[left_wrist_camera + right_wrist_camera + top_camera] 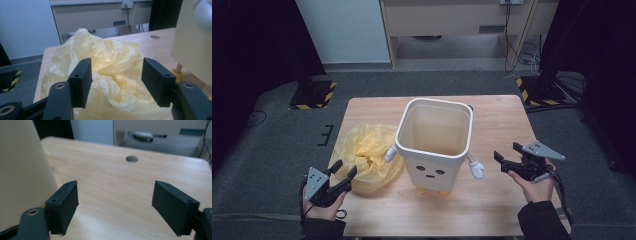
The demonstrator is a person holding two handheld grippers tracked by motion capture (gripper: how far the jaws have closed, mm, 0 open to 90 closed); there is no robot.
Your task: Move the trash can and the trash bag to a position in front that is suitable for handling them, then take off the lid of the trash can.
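Observation:
A cream bin with a drawn face, small white arms and orange feet stands upright and empty in the middle of the wooden table. A crumpled yellow plastic bag lies to its left. My left gripper is open at the bag's near edge; in the left gripper view the bag bulges between the spread jaws and the bin's wall stands at the right. My right gripper is open to the right of the bin, above bare table. In the right gripper view the bin's side is at the left.
A small round hole sits in the tabletop near the far right corner. Black stands with yellow-striped bases flank the table's far corners on the grey floor. Cables hang behind the table near a light wooden desk.

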